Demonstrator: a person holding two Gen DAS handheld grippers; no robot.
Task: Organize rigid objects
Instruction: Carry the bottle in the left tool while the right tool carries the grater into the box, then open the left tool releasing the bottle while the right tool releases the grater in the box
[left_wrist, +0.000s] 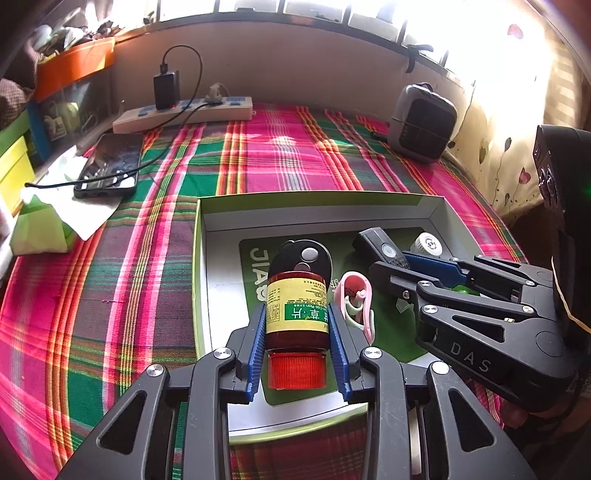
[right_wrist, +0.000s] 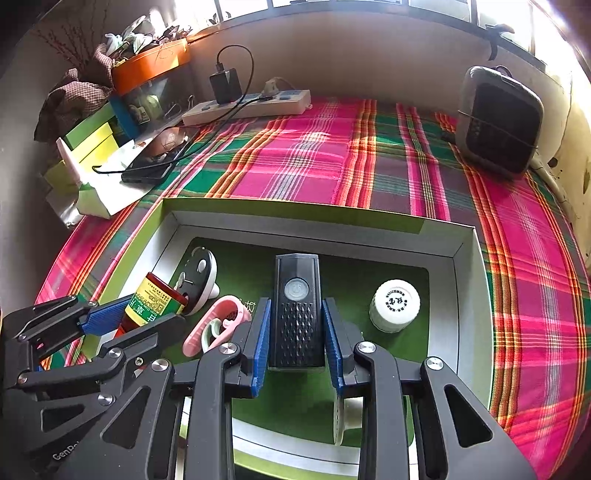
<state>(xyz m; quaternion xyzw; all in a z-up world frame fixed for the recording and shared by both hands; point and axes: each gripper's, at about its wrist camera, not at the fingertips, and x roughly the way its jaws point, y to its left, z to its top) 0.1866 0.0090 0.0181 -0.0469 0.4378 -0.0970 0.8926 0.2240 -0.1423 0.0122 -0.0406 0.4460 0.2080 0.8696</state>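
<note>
The whole counter is wearing a loud pink, green and orange plaid cloth (left_wrist: 280, 158), and sunlight is blasting in through the window along the back wall. At about 11 o'clock in the left wrist view one white power strip (left_wrist: 183, 114) is sitting against the wall with a black charger (left_wrist: 166, 88) plugged in, and one phone (left_wrist: 109, 166) is lying near it. One grey heater-looking box (left_wrist: 423, 123) is standing at 1 o'clock. Stacked boxes and clutter are piling up at 10 o'clock.

One shallow box lid (right_wrist: 469, 280) with a green liner is lying in the middle. Counting what's in or over it: one brown pill bottle (left_wrist: 297, 314) with a red cap, one black key fob (left_wrist: 306, 256), one pink clip thing (right_wrist: 218, 325), one black flashlight (right_wrist: 297, 310), one white bottle (right_wrist: 394, 306) standing at 3 o'clock of the flashlight.

The left gripper (left_wrist: 298, 354) is gripping the pill bottle, blue fingers (left_wrist: 256, 350) pressing both sides, cap toward the camera, over the lid's near left part. The right gripper (right_wrist: 297, 347) is flanking the flashlight; fingers (right_wrist: 260, 347) look just beside it, can't tell if they're actually squeezing.
</note>
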